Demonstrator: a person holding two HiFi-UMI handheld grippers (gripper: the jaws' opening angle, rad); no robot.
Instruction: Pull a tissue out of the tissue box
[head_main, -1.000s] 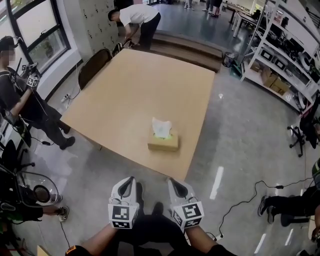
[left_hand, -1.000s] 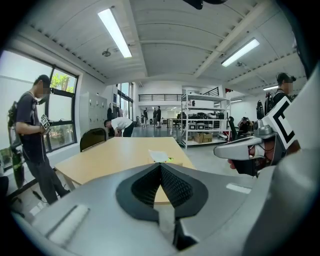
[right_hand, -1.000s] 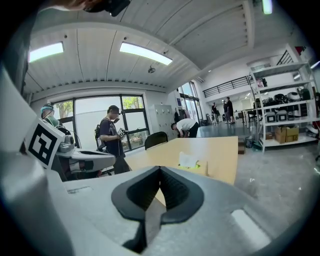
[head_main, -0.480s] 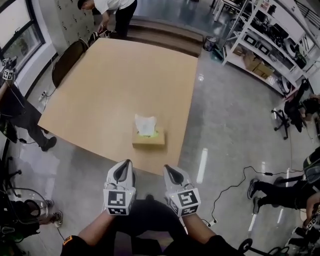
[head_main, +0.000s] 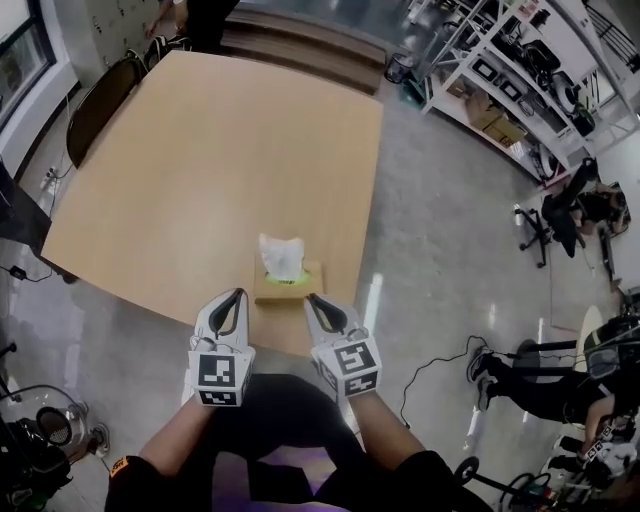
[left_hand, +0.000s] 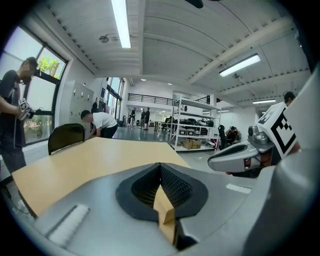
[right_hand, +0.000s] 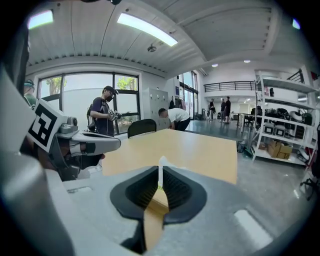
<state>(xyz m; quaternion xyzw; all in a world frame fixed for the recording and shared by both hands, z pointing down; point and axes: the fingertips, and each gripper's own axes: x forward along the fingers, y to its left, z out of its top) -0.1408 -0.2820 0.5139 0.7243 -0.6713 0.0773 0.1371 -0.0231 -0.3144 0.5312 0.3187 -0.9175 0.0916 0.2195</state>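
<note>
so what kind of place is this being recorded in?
Probably a robotics lab or workshop rather than a home: open metal shelving racks loaded with gear and boxes, a polished concrete floor, and a big bare worktable in a large open hall.

We find the table top matt, smooth, light wood-look. The floor is glossy, polished grey. The box looks like tan cardboard, and the tissue like thin white crumpled paper. The left gripper shell is smooth grey plastic, its pads black and ribbed.
</note>
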